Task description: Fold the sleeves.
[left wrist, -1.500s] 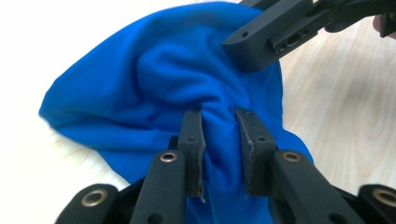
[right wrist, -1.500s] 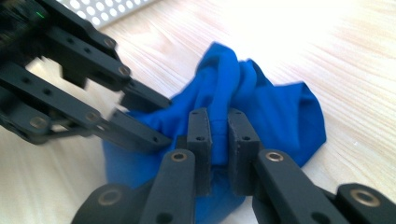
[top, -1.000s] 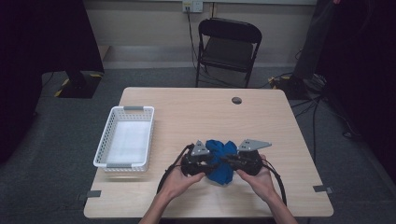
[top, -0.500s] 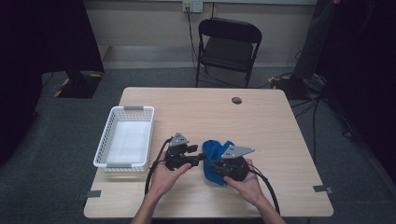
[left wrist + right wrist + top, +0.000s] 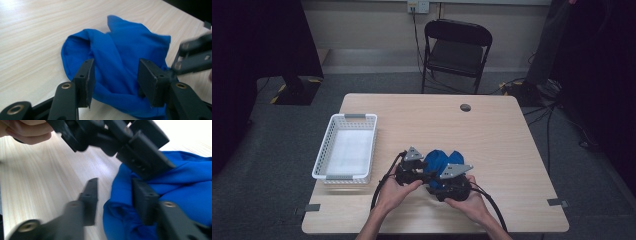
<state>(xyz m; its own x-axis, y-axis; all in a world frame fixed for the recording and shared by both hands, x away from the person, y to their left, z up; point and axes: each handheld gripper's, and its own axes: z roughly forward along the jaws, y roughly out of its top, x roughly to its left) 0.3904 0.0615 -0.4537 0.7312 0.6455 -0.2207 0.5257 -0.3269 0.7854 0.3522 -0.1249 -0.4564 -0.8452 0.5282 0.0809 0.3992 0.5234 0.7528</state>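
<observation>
left gripper: I see the left gripper in the high view at the near edge of the table, held in the left hand. In the left gripper view its jaws stand apart, blue cloth lying between and under them, pads not pressing on it.
right gripper: the right gripper sits just right of the left one, in the right hand. In the right gripper view its jaws have just been opening. One jaw lies against the cloth's edge, the other over bare wood. No pinch that I can see.
gap between tools: very close. Each gripper view shows the other tool's jaws just ahead, blurred.
cloth position: the blue cloth lies bunched on the table right at both sets of jaws, touching them and reaching a little beyond.
cloth axis: crumpled heap, folds overlapping, one rolled edge open toward the left gripper. I can't call a clear long axis or heading.
basket: white mesh basket to the left of the tools, near but apart, long side running away from me.
table: light wood table, with a small dark round thing toward the far edge.
room: black folding chair behind the table, grey floor, cables at right, wall socket at the back.
</observation>
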